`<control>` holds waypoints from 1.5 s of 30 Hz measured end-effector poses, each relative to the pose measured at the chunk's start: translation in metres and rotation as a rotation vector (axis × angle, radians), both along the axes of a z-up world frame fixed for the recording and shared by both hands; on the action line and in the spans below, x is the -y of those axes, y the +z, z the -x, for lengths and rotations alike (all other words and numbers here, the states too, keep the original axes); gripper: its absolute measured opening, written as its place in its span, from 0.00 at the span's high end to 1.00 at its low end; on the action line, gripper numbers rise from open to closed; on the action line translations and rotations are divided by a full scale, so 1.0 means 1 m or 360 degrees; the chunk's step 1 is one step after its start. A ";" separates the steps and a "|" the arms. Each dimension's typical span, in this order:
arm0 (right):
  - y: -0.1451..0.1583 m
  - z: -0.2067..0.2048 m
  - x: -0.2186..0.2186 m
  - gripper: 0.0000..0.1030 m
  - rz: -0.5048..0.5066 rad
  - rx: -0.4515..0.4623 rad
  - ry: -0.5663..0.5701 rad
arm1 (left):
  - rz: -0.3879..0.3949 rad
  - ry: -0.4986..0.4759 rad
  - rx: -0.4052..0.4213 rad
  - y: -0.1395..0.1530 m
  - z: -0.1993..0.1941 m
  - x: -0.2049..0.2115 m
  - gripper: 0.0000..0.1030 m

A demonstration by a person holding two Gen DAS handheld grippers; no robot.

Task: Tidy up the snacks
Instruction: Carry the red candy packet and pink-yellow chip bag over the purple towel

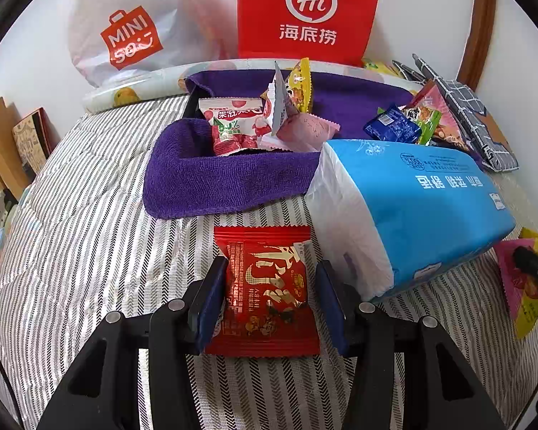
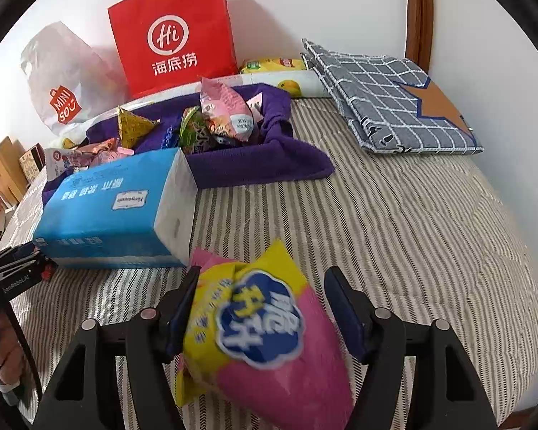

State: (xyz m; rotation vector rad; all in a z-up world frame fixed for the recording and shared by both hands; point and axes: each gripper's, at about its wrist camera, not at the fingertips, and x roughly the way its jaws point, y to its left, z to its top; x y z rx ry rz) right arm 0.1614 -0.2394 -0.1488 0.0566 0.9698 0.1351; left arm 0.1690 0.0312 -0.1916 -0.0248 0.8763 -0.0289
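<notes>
A red snack packet (image 1: 269, 308) sits between the blue pads of my left gripper (image 1: 270, 286), which is shut on its two side edges just above the striped bedcover (image 1: 89, 251). In the right wrist view a pink and yellow snack bag (image 2: 265, 326), blurred, lies between the fingers of my right gripper (image 2: 262, 304). Its left pad is against the bag and the right pad (image 2: 344, 308) stands apart from it, so this gripper is open. Behind both is a basket draped in a purple towel (image 1: 229, 182) with several snack packets inside.
A blue tissue pack (image 1: 412, 208) lies against the basket's front right. A red paper bag (image 1: 305, 10) and a white plastic bag (image 1: 125, 36) lean on the wall. A folded grey checked cloth (image 2: 387, 107) lies at the back right. A hand (image 2: 3, 354) shows at the left edge.
</notes>
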 end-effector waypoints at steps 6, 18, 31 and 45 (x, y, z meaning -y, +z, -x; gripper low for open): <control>-0.012 0.001 -0.002 0.33 -0.0025 -0.0097 0.0049 | 0.0000 0.0000 -0.0001 0.000 0.000 0.000 0.53; -0.005 0.012 -0.003 0.48 -0.0041 -0.0013 0.0057 | 0.0001 -0.0005 0.0002 0.001 0.006 -0.006 0.60; 0.023 0.017 -0.006 0.48 -0.0102 0.0118 0.0031 | 0.0122 -0.0011 0.0026 0.027 0.034 -0.024 0.61; 0.058 0.031 -0.019 0.48 -0.0127 0.0247 0.0021 | 0.0333 -0.0093 0.0087 0.070 0.063 -0.020 0.61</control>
